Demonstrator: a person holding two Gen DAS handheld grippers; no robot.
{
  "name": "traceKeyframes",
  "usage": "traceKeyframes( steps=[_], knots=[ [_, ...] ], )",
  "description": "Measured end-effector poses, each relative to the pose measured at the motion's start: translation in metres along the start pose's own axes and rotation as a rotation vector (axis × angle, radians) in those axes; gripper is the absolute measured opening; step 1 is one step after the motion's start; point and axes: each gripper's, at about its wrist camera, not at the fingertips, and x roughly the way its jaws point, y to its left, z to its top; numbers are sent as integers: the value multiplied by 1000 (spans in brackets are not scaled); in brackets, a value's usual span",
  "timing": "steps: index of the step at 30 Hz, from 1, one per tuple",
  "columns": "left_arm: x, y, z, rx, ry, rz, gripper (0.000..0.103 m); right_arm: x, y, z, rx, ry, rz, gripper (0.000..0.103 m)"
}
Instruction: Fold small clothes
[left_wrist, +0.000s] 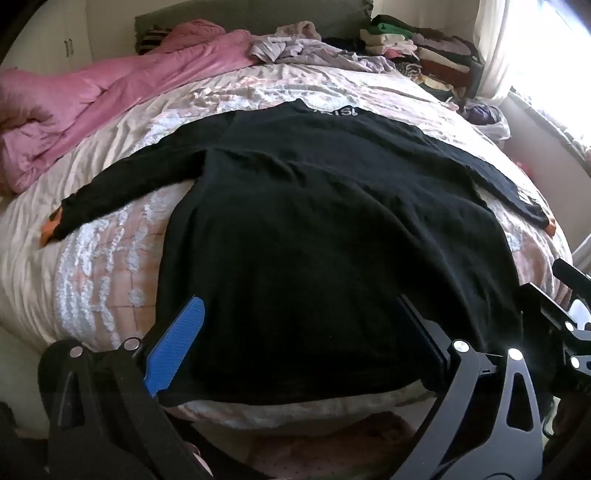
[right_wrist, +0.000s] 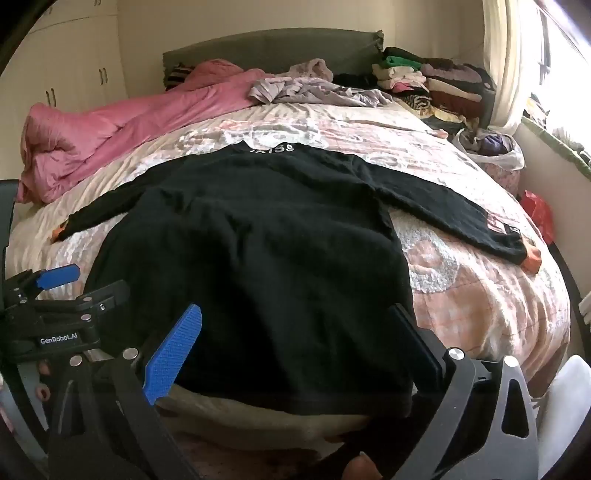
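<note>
both claws, left gripper (left_wrist: 299, 339) and right gripper (right_wrist: 299, 343), gape released above the flat black shirt (left_wrist: 314, 221); grabbing only one layer could bunch the hem.

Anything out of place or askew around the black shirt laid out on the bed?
The black shirt lies flat, sleeves spread, hem toward the open left gripper and right gripper. Behind it, a lilac garment lies crumpled and a pink duvet is bunched on the left, unlike the folded stack nearby.
</note>
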Motion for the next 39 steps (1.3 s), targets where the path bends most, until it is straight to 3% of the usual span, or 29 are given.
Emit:
traceKeyframes(
  steps=[39],
  knots=[
    [-2,-7,3,-9,-11,-9,94,-4,3,-2,6,-3,-2,99]
  ],
)
